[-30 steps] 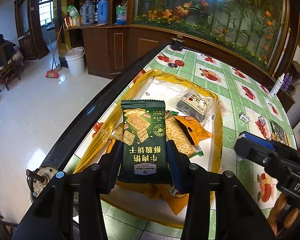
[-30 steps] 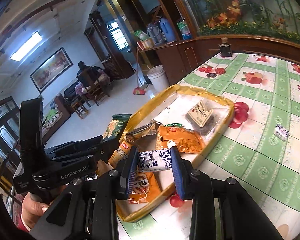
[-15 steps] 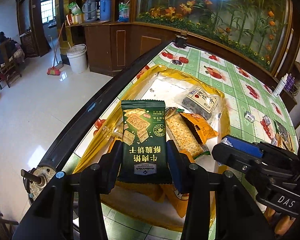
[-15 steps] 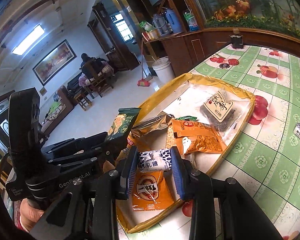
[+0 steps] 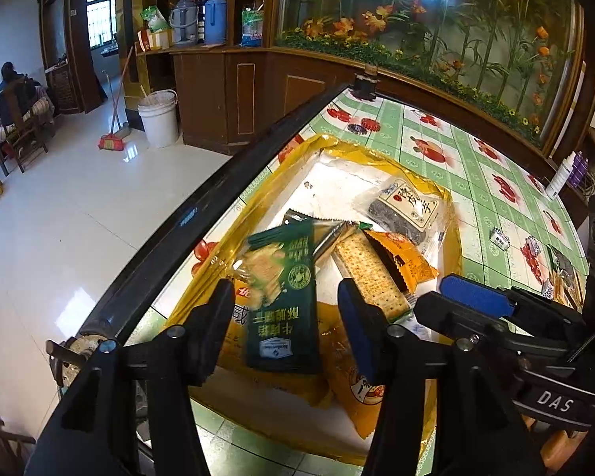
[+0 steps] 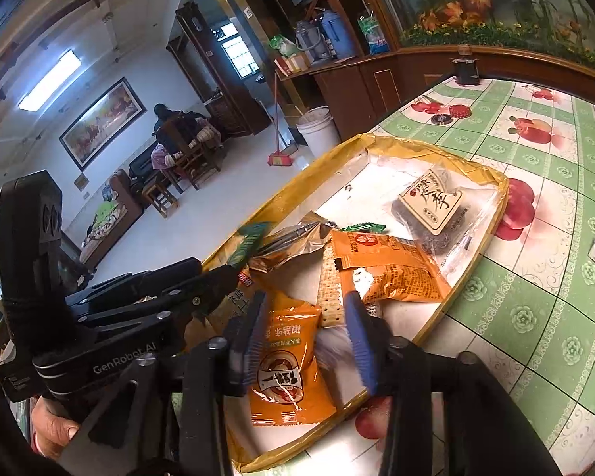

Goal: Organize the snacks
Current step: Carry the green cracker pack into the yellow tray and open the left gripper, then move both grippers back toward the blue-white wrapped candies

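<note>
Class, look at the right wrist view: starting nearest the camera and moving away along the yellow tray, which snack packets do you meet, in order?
Small orange packet → large orange packet → clear packet of dark snack, all in the yellow tray.

The green cracker packet (image 5: 283, 297) between the left gripper's parted fingers was smeared by motion blur, its upper print unreadable, and it covered most of the orange packets under it. Just inside the right gripper's right-hand finger (image 6: 360, 341), a pale blurred streak (image 6: 331, 351) could not be told for any one thing. The small wrapped sweets (image 5: 499, 237) on the tablecloth (image 5: 476, 182), well beyond the left gripper's fingers, were too small to read, and each picture's lower edge cut off the gripper bodies.
</note>
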Motion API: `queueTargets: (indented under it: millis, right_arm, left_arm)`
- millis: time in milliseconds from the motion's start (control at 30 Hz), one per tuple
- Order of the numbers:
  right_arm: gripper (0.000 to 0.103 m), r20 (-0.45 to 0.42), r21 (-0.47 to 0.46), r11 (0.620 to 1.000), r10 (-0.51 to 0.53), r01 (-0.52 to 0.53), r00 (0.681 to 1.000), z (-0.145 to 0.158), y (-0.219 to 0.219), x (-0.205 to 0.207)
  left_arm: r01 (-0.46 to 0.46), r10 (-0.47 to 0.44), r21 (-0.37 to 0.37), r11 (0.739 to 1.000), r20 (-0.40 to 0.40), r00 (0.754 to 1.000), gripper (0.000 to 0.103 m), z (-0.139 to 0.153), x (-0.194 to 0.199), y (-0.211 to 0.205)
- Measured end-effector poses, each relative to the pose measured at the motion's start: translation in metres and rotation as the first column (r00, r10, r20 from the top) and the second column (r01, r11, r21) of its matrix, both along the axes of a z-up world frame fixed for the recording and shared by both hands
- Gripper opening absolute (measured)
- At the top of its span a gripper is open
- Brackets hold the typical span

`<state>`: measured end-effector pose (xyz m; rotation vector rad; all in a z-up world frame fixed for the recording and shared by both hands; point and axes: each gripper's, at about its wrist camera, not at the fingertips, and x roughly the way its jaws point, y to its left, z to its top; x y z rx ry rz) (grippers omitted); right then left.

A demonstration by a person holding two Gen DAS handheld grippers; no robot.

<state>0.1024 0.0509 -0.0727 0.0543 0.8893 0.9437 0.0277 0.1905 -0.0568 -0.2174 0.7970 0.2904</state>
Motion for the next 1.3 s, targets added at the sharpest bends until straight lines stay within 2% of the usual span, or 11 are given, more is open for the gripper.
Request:
queueTargets:
  millis: [33,67,200,367,433,500,833,1300]
  right_arm:
    - [0.053,0.003,0.006,1.0,-0.003,0.003,1.0,0.001,-0.002,0.0]
    - [0.054,0.005,0.013,1.0,-0.007,0.007,1.0,0.003,-0.005,0.0]
    - [0.054,0.009,0.034,0.999,-0.029,0.029,1.0,0.009,-0.019,-0.002]
    - [0.058,0.006,0.058,0.996,-0.071,0.071,0.997,0.015,-0.044,-0.003]
    - [0.06,0.008,0.064,0.994,-0.087,0.087,0.996,0.017,-0.056,-0.005]
    - [0.061,0.01,0.069,0.992,-0.106,0.105,0.994,0.019,-0.066,-0.005]
    - [0.064,-0.002,0.074,0.974,-0.214,0.214,0.977,0.014,-0.135,-0.009]
    - [0.066,-0.03,0.064,0.898,-0.434,0.435,0.9,0.0,-0.26,-0.018]
  left_arm:
    - [-0.005,0.005,0.014,1.0,0.008,1.0,0.061,0.002,-0.001,-0.001]
    - [-0.008,0.007,0.024,1.0,0.015,1.0,0.065,0.004,-0.002,-0.002]
    - [0.006,-0.007,0.02,1.0,0.042,0.999,0.067,0.01,-0.004,-0.007]
    - [0.018,-0.019,0.027,0.999,0.066,0.998,0.08,0.016,-0.005,-0.017]
    - [0.03,-0.034,0.048,0.998,0.074,0.997,0.08,0.019,-0.006,-0.025]
    - [0.042,-0.047,0.059,0.997,0.091,0.995,0.085,0.023,-0.007,-0.032]
    - [0.119,-0.123,0.048,0.992,0.089,0.988,0.086,0.026,0.002,-0.068]
    - [0.296,-0.297,0.047,0.954,0.029,0.954,0.085,0.017,0.019,-0.153]
